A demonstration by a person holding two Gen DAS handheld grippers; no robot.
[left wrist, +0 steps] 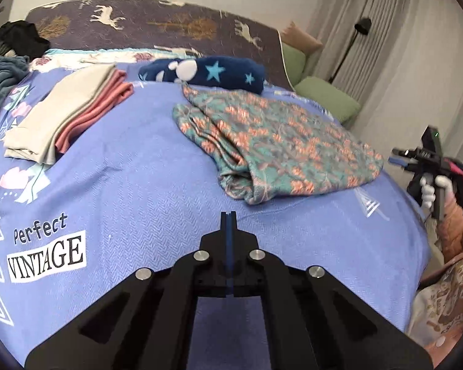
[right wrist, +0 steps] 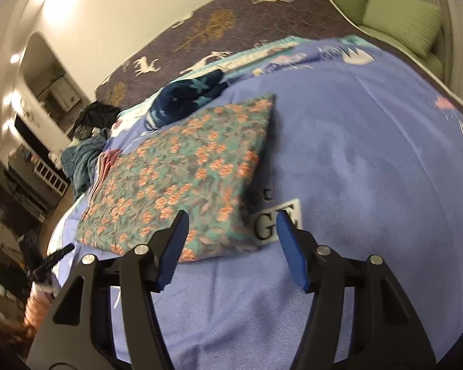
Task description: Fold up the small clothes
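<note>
I see floral garment (left wrist: 271, 151): teal with orange flowers, folded flat, creased near edge | lying on the blue bedspread (left wrist: 132, 185), mid-bed | folded beige-and-pink stack (left wrist: 68, 114) lies well apart from it | navy star-print roll (left wrist: 206, 72) just behind

The floral garment (left wrist: 274, 145) is lying on the bedspread (left wrist: 132, 191) ahead and right of the left gripper's (left wrist: 227, 215) closed fingers. A folded stack (left wrist: 68, 114) is sitting far left, a rolled blanket (left wrist: 203, 72) lying behind both.
</note>
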